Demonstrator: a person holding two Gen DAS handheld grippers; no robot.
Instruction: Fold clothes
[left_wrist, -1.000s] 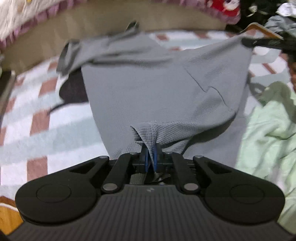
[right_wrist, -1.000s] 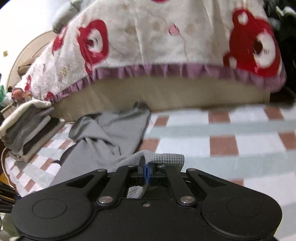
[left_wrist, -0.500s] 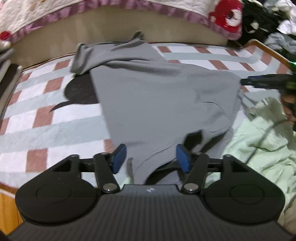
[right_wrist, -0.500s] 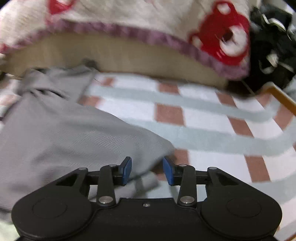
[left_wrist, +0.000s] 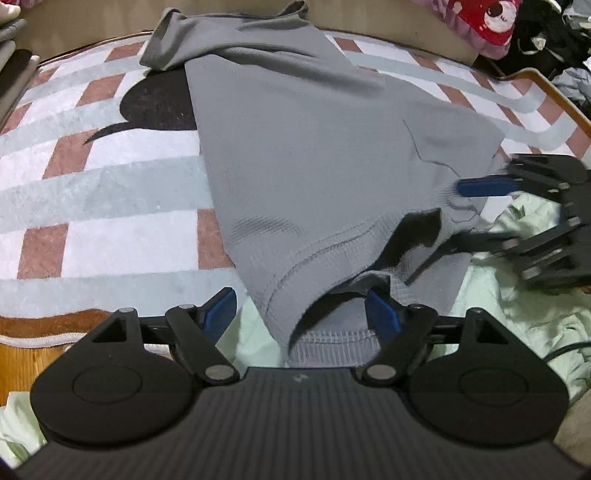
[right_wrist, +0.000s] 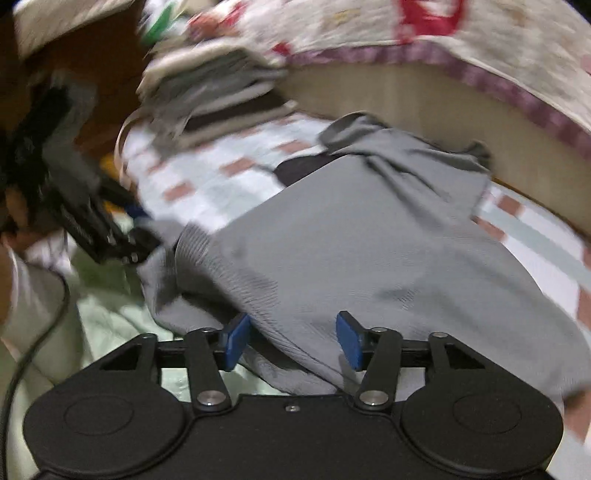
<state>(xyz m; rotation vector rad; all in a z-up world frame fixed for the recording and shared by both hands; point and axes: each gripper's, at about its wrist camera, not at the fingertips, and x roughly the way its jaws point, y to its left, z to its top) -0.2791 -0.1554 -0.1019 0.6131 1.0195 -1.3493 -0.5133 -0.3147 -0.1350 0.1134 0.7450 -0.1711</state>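
While grey shirt (left_wrist: 314, 155) lies spread on checked rug (left_wrist: 92, 206), both grippers stand wide, gripping nothing. Left gripper (left_wrist: 301, 315) at shirt's near hem, blue pads either side of lifted fold. Right gripper (right_wrist: 291, 339) at shirt's other near corner, cloth between spread fingers; right view blurred. Pale green garment (left_wrist: 535, 325) just beside shirt. Folded stack (right_wrist: 214, 85) beyond shirt, near bed.

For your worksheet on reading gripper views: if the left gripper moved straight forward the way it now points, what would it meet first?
The left gripper, jaws open, would most likely meet the hem of the grey shirt, which lies bunched directly between its fingers. Depth is hard to judge, but nothing else lies in between.
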